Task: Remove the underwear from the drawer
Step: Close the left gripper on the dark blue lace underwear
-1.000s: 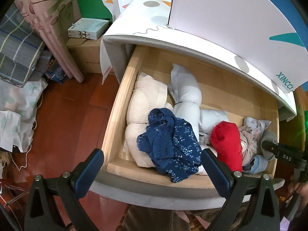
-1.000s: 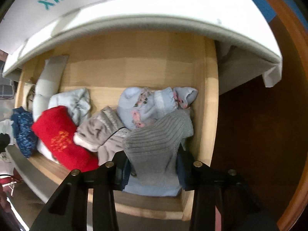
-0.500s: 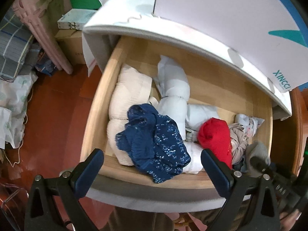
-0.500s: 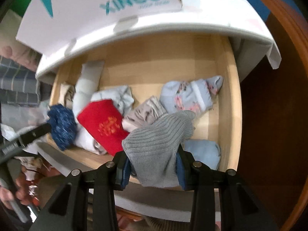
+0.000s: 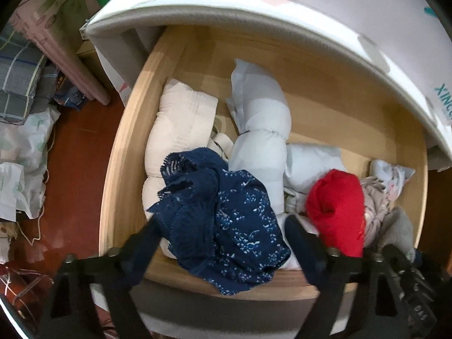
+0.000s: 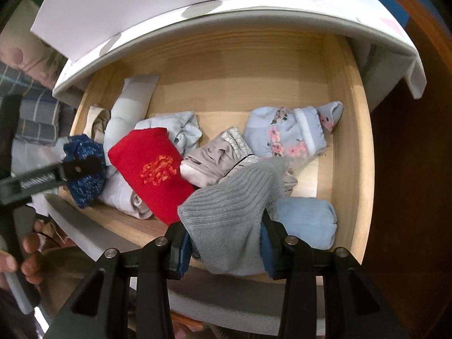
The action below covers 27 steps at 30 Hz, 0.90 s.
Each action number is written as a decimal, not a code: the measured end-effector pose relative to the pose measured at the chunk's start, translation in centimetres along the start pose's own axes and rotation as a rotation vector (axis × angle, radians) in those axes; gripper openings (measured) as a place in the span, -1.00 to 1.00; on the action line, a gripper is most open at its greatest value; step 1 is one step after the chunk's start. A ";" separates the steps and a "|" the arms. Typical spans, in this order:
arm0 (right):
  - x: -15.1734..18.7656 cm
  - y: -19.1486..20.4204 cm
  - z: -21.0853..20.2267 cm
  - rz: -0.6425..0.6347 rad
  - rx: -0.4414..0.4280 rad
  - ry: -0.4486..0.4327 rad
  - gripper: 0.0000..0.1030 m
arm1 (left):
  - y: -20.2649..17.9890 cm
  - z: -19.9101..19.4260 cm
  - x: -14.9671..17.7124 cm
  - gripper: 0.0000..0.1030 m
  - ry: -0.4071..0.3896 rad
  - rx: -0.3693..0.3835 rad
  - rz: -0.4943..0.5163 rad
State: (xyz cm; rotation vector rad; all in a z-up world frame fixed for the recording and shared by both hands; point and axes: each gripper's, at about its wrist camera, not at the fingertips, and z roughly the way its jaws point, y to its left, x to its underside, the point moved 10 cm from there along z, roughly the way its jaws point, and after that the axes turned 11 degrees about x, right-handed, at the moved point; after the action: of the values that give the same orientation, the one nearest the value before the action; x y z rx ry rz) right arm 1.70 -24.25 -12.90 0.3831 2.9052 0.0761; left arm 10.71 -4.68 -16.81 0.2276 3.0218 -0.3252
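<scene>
The open wooden drawer (image 5: pixel 121 175) holds several folded garments. A navy lace-edged underwear piece (image 5: pixel 226 220) is heaped at its front left. My left gripper (image 5: pixel 223 231) points straight down over it, jaws closing, with the navy cloth between the fingers and their tips at its edges. My right gripper (image 6: pixel 224 248) is shut on a grey ribbed garment (image 6: pixel 226 214), held up over the drawer's (image 6: pixel 353 141) front right. The navy piece (image 6: pixel 82 183) and the left gripper (image 6: pixel 56 175) also show at the left of the right wrist view.
Also in the drawer are a red folded piece (image 5: pixel 336 209), cream (image 5: pixel 180 130) and pale blue rolls (image 5: pixel 262 130), a floral blue piece (image 6: pixel 282 135) and a light blue fold (image 6: pixel 308 220). The white cabinet top (image 5: pixel 254 19) overhangs the drawer's back. Bags and bedding (image 5: pixel 22 141) crowd the floor on the left.
My left gripper has come down closer to the navy underwear and its jaws have narrowed around it. My right gripper has lifted the grey garment and drawn back toward the drawer's front.
</scene>
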 end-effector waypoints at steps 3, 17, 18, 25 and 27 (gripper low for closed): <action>0.0 -0.1 -0.1 0.008 -0.010 -0.001 -0.26 | 0.3 0.4 0.0 0.40 0.002 -0.018 -0.006; -0.2 0.0 -0.2 0.006 -0.003 -0.006 -0.26 | 0.0 -2.4 0.2 -0.46 -0.035 0.027 0.042; -0.2 0.0 -0.2 0.005 -0.001 -0.007 -0.26 | -0.1 -2.7 0.3 -0.47 -0.040 0.032 0.046; -0.3 0.1 -0.3 0.001 0.010 -0.014 -0.26 | -0.7 -5.3 0.4 -0.47 -0.082 0.068 0.091; -0.3 0.1 -0.3 0.003 0.010 -0.015 -0.26 | -1.1 -6.1 0.4 -0.47 -0.090 0.076 0.108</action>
State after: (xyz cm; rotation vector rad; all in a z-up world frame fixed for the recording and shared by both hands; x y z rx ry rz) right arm 1.94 -24.26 -12.52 0.3874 2.8917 0.0595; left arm 9.62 -4.40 -10.72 0.3705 2.8983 -0.4284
